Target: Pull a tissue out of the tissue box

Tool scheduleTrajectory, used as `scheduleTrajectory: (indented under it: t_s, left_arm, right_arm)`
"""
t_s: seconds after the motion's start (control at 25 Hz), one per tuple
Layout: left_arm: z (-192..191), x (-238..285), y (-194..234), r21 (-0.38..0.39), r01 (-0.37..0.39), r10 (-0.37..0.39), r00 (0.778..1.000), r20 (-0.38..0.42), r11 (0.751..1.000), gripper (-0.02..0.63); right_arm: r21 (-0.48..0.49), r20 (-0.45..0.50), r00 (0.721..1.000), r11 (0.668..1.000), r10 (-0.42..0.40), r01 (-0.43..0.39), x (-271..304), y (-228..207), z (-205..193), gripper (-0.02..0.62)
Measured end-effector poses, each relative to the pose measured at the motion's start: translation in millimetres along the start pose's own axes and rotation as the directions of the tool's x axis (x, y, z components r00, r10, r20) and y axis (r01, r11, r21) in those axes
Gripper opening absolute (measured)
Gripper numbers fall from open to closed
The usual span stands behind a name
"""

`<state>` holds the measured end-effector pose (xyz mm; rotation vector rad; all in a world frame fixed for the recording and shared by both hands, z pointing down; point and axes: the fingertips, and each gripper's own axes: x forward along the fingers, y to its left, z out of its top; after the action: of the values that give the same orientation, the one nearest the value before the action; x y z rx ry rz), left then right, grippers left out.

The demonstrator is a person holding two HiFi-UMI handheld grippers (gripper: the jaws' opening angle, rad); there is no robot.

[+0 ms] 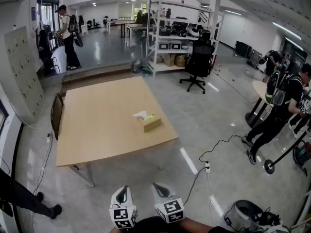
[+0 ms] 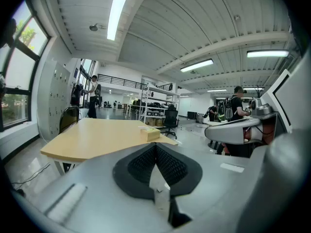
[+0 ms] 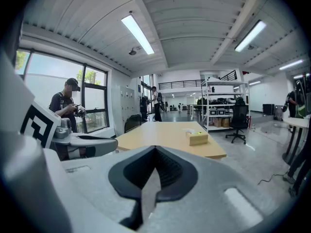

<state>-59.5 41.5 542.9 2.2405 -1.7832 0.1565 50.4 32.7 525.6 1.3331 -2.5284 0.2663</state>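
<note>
While your left tool (image 1: 124, 189) and right tool (image 1: 157, 186) are pressed together, the tissue box (image 1: 151, 123) lies slanted near the counter's (image 1: 97, 130) right edge.

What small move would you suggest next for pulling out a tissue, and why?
Probably bring the right gripper forward toward the tissue box: it is shut, empty and well short of the table, where a tissue sticks up from the box.
</note>
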Motion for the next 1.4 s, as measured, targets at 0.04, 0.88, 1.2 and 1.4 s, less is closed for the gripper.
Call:
scheduleTrajectory:
  t_s: [0.04,0.88,1.2,1.4]
  left_arm:
    - [-1.4,-0.4,-0.8,-0.001,-0.001,0.001,1.000,-0.002,1.000,0.018]
    - [-8.8,-25.8,14.7,-0.015,0.002,-0.002,1.000,0.006,1.000,0.018]
    - [-20.8,-52.5,53.9,-0.036,-0.010,0.010,1.000,0.004,0.999,0.017]
    - [-31.1,-54.9,69.6,-0.060,-0.002,0.002,1.000,-0.006,0.998,0.018]
  right_arm:
    - [-0.001,-0.004,1.000,1.000,0.003,-0.003,-0.8,0.3,-1.4,-0.011]
    - [0.047,-0.032,0.999,0.999,0.010,-0.008,-3.7,26.2,-13.1,-0.009]
    - [0.043,-0.030,1.000,0.999,0.003,-0.002,8.4,68.4,-14.9,-0.009]
    - [0.031,-0.052,0.999,0.999,-0.010,0.011,12.3,81.0,-22.8,-0.009]
